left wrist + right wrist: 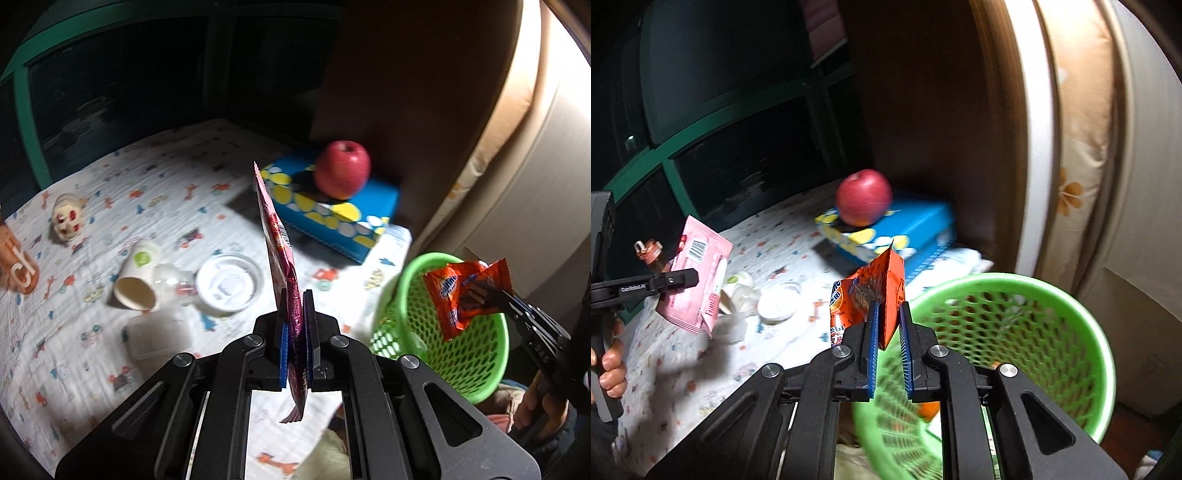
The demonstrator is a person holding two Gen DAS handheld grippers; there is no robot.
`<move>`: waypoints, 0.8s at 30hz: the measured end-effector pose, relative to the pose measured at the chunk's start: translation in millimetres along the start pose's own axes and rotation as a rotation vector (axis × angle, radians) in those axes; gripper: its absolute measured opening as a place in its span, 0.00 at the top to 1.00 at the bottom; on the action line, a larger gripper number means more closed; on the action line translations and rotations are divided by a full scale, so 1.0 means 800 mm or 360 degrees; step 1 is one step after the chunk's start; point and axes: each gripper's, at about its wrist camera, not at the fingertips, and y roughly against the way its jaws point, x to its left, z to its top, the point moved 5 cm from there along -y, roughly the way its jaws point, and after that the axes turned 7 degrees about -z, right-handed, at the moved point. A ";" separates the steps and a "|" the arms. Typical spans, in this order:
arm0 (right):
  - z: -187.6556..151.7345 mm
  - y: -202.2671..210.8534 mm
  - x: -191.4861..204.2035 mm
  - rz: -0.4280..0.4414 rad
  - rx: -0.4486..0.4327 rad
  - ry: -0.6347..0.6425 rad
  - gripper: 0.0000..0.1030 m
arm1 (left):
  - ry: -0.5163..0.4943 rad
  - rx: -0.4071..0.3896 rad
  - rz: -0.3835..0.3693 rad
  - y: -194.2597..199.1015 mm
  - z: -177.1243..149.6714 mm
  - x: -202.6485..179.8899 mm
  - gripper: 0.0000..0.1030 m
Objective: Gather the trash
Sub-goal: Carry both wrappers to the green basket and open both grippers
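Note:
My left gripper (295, 314) is shut on a pink snack wrapper (275, 236), held edge-on above the bed; it also shows in the right wrist view (696, 280). My right gripper (889, 314) is shut on an orange Ovaltine wrapper (873, 291), held over the near rim of the green mesh basket (1034, 295). In the left wrist view that wrapper (461, 291) hangs over the basket (417, 273). A tipped paper cup (136, 277), a plastic lid (229, 282) and a white container (157, 338) lie on the bed sheet (110, 192).
A red apple (341, 170) sits on a blue tissue box (351, 218) by a dark headboard. A small doll head (68, 218) and an orange bottle (16, 266) lie at the left. A green window frame (683, 147) stands behind the bed.

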 end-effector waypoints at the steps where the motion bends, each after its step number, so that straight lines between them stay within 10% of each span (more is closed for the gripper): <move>1: 0.000 0.001 -0.006 -0.0009 0.0002 -0.0005 0.89 | -0.0013 0.0004 -0.0011 -0.002 0.001 -0.008 0.95; 24: -0.028 0.024 -0.148 -0.0160 0.0012 -0.0227 0.65 | -0.0292 0.0239 -0.0266 -0.095 -0.027 -0.192 0.95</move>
